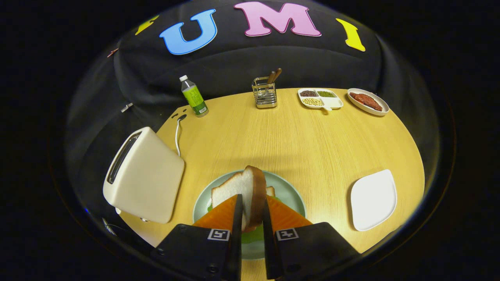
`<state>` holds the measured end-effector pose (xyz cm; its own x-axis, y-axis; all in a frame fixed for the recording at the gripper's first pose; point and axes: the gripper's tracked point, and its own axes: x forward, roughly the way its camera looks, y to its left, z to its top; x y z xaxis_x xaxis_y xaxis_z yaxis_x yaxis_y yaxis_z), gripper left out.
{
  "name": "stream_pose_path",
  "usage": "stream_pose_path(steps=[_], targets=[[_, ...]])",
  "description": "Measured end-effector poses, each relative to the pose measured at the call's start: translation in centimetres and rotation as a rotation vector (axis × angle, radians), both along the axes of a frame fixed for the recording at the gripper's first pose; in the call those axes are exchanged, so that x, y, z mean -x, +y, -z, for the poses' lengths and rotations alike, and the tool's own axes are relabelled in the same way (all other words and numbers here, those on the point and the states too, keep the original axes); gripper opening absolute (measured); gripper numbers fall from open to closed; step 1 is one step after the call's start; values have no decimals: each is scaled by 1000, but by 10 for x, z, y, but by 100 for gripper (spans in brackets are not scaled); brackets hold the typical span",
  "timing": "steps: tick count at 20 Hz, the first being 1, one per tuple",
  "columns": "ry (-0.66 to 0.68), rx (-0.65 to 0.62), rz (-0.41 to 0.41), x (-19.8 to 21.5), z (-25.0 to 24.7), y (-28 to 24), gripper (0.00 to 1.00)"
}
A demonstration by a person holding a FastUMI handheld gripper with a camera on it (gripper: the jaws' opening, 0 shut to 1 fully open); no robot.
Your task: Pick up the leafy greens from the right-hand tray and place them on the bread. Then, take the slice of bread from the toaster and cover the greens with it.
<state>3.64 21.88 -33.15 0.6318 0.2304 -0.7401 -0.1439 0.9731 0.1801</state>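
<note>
My gripper (pixel 252 205) is shut on a slice of bread (pixel 244 191), held on edge with its brown crust to the right. It hangs just above a pale green plate (pixel 291 193). On that plate, under the fingers, lie leafy greens (pixel 253 236) and the corner of another bread slice (pixel 270 191). The white toaster (pixel 142 175) stands to the left of the plate, its slot looking empty. A white tray (pixel 373 200) lies bare to the right of the plate.
Along the far edge of the wooden table (pixel 297 136) stand a green-labelled bottle (pixel 193 95), a metal utensil holder (pixel 265 93), a divided dish of beans (pixel 320 98) and an oval dish of meat (pixel 367 101). The toaster's cord (pixel 177 134) runs toward the back left.
</note>
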Motion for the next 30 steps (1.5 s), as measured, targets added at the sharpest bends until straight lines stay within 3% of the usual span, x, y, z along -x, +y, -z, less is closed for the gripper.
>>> stream_pose_path(steps=[9, 14, 20, 25, 30], targets=[[44, 138, 2, 6, 35, -21, 56], [-2, 212, -36, 5, 36, -26, 63], [-63, 226, -23, 6, 16, -37, 99], [-181, 227, -17, 8, -33, -51, 98], [-331, 211, 53, 8, -109, -90, 98]])
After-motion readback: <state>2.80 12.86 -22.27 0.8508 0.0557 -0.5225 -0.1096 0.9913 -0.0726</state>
